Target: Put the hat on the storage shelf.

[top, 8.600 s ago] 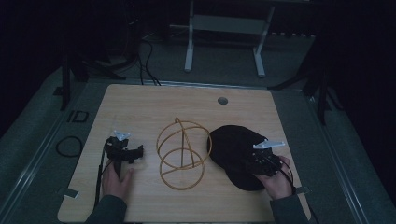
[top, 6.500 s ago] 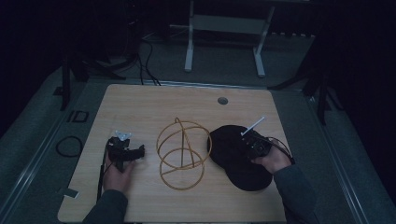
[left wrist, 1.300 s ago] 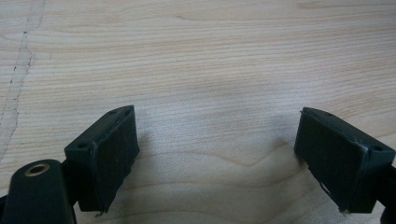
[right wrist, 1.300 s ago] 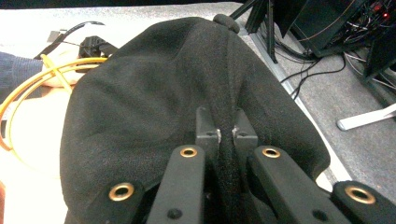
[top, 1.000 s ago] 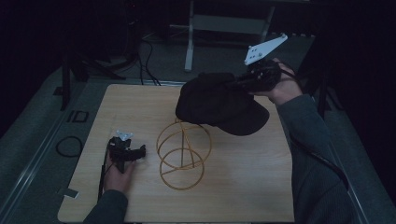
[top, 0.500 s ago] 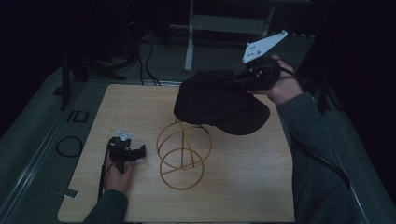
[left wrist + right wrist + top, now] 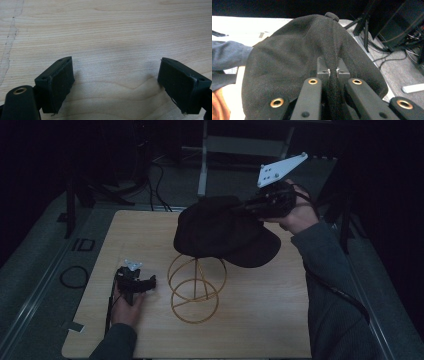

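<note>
- Well, starting at the left: the left gripper [image 7: 145, 282] rests low on the table [image 7: 280, 320], beside the wire stand [image 7: 195, 287] but apart from it; in the left gripper view its jaws stand wide apart with bare wood between them, so it is released and holds nothing.
- Next, the stand sits near the middle of the table, a gold wire frame with a round top loop and a wider ring at the foot; it looks light, so I judge it could tip or slide if the cap drags across it.
- Above it and a little to the right hangs the black cap [image 7: 225, 232], lifted clear of the table; its left part overlaps the stand's top loop from this angle, though whether they touch I cannot tell; the brim points down toward the right.
- At the far right, the right gripper [image 7: 252, 209] is raised over the table's back edge and clenched on the cap; the right gripper view shows both jaws pinching a fold of the crown, the top button [image 7: 331, 16] straight beyond them.
- To do this step well, I would say: shift the cap leftward until the crown is centred over the top loop, level it, then lower straight down; let go only once the wire bears the weight; the left gripper could steady the stand's foot if it wobbles.
</note>
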Available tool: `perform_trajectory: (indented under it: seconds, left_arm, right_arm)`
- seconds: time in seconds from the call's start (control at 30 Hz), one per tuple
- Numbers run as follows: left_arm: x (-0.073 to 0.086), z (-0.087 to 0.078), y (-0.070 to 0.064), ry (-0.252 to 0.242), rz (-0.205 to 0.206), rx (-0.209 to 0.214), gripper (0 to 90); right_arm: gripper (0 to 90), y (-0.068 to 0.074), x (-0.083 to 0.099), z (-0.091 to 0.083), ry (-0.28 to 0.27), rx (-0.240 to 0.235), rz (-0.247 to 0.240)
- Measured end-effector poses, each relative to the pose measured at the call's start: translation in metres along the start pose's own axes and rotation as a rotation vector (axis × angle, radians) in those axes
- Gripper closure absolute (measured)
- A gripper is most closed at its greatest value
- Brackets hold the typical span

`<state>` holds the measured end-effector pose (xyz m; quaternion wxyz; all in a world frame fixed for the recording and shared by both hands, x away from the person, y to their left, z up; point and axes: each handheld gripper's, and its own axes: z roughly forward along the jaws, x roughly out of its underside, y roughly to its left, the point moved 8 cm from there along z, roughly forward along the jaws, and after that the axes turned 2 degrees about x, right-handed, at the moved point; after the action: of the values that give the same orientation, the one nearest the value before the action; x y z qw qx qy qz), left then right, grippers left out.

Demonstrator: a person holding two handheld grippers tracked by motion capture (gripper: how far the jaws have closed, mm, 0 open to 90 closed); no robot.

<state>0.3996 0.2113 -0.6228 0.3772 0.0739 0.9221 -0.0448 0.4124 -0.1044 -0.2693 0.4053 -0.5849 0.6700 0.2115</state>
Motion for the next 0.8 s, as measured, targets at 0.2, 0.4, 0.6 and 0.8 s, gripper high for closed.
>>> perform_trajectory:
  seconds: [0.2,0.4,0.6,0.8]
  left_arm:
    - [0.0,0.0,0.0,-0.001,-0.001,0.0,13.1]
    - [0.0,0.0,0.0,0.0,0.002,0.001,13.1]
    - [0.0,0.0,0.0,0.0,0.002,0.001,13.1]
    - [0.0,0.0,0.0,0.0,0.001,0.001,13.1]
  right_arm:
    - [86.2,0.013,-0.005,0.006,-0.019,-0.052,-0.02]
    - [86.2,0.026,-0.006,0.017,-0.005,-0.09,-0.047]
    - [86.1,0.035,-0.007,0.022,-0.024,-0.131,-0.053]
    - [86.1,0.043,-0.005,0.028,-0.015,-0.157,-0.065]
